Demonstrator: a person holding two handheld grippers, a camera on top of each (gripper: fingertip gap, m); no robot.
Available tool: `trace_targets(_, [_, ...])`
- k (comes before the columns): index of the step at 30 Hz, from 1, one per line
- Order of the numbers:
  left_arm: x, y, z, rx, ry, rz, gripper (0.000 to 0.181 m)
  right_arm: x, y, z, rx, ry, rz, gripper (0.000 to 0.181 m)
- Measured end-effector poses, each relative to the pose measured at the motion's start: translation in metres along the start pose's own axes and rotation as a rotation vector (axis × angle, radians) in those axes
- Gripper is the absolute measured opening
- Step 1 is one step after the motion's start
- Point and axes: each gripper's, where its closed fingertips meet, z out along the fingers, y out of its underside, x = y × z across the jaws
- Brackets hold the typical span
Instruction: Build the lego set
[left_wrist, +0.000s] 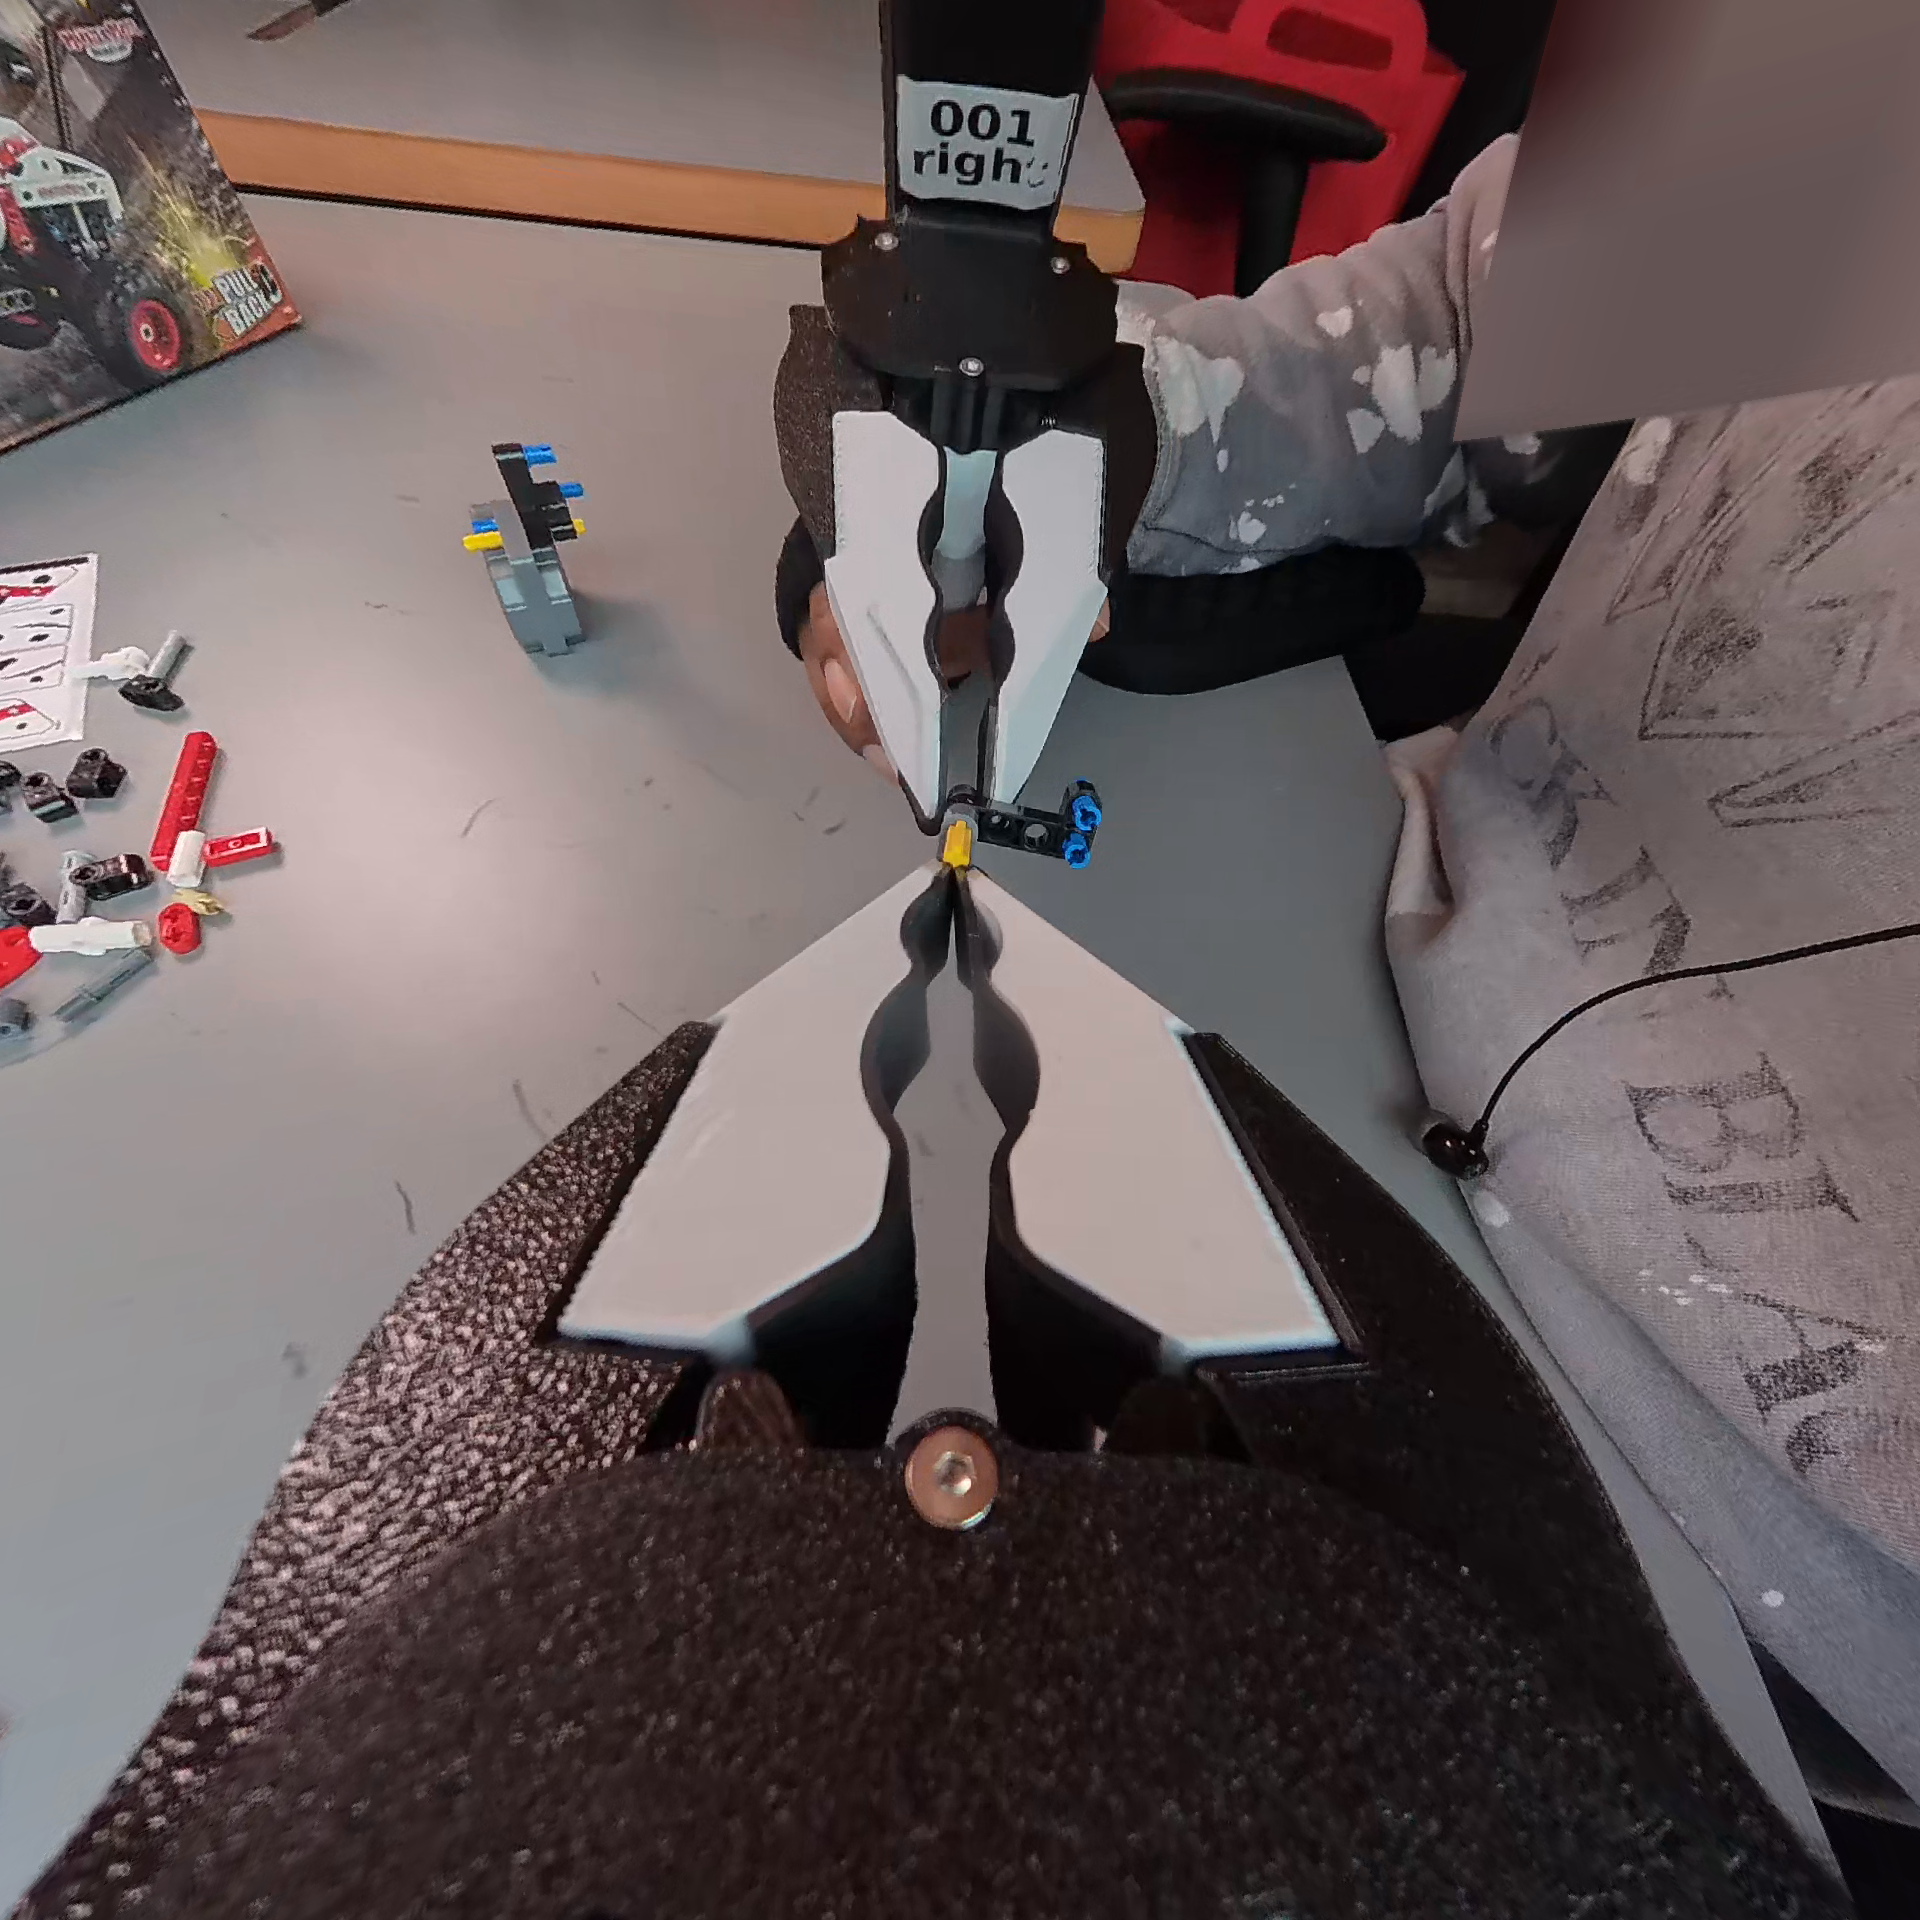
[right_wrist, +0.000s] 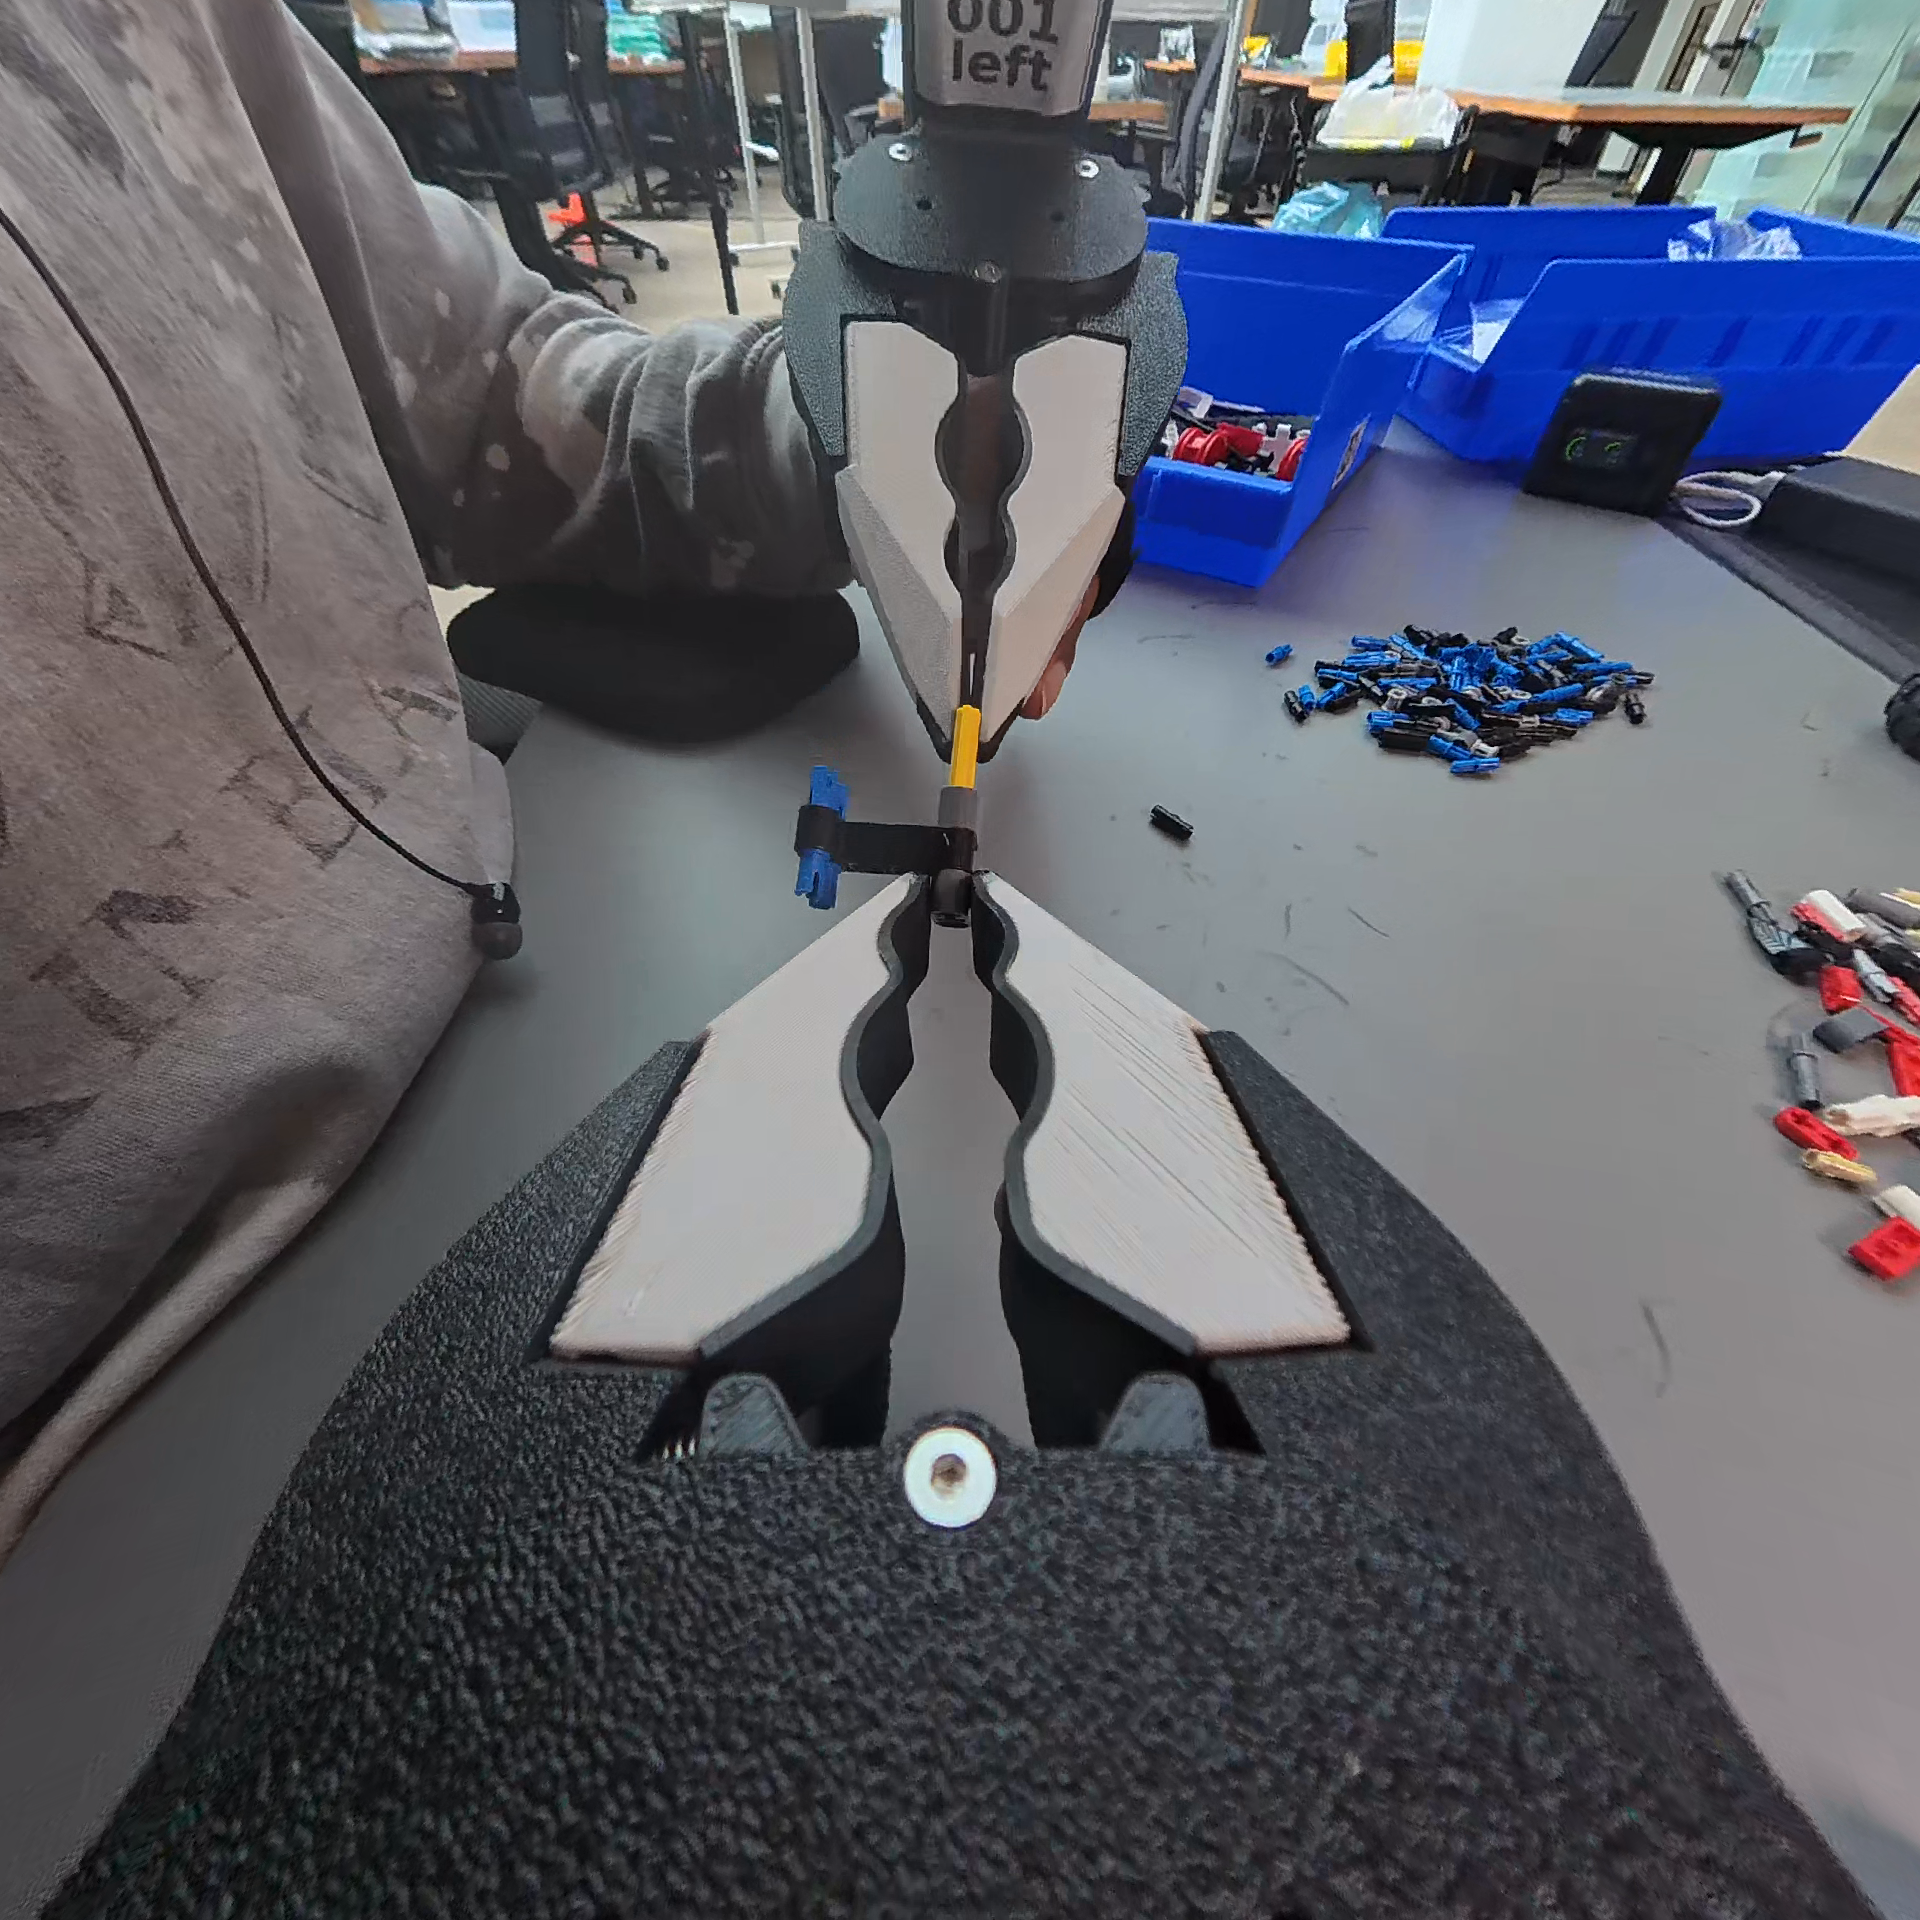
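We face our 2 grippers tip to tip above the grey table (right_wrist: 1403, 987). Our left gripper (left_wrist: 951, 883) is clenched on the yellow axle (right_wrist: 964, 750), pinching its far end. Our right gripper (right_wrist: 948, 896) grasps the black beam (right_wrist: 894, 840) at one end, where the axle enters through a grey bushing (right_wrist: 958, 808); 2 blue pins (right_wrist: 821, 837) sit at the beam's other end. A partly built assembly (left_wrist: 528, 545) stands well apart on the table.

A grey counter (right_wrist: 1351, 1091) is carrying a heap of blue and black pins (right_wrist: 1470, 696) right of the right tongs (right_wrist: 951, 899), blue bins (right_wrist: 1299, 416) beyond, and a half-built grey assembly (left_wrist: 530, 551) left of the left tongs (left_wrist: 951, 878).
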Motion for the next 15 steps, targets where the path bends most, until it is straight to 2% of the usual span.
trace_targets(1, [0.000, 0.004, 0.001, -0.016, -0.002, 0.002, 0.000, 0.000, 0.003, 0.001, -0.024, 0.009, -0.012, 0.007])
trace_targets(6, [-0.007, 0.019, 0.010, -0.060, -0.015, -0.047, 0.009, 0.009, 0.022, 0.004, -0.167, 0.087, -0.138, 0.007])
trace_targets(8, [-0.006, 0.020, 0.011, -0.032, 0.045, -0.141, 0.034, 0.012, 0.014, 0.003, -0.132, 0.123, -0.183, 0.007])
trace_targets(10, [-0.006, 0.016, 0.010, 0.013, 0.118, -0.280, 0.043, 0.017, 0.004, 0.002, -0.088, 0.184, -0.271, 0.008])
trace_targets(14, [-0.002, -0.013, 0.002, 0.205, 0.304, -0.562, 0.045, 0.022, -0.025, -0.001, 0.034, 0.329, -0.462, 0.008])
trace_targets(15, [0.000, -0.018, 0.001, 0.234, 0.344, -0.606, 0.041, 0.022, -0.030, -0.001, 0.043, 0.366, -0.522, 0.008])
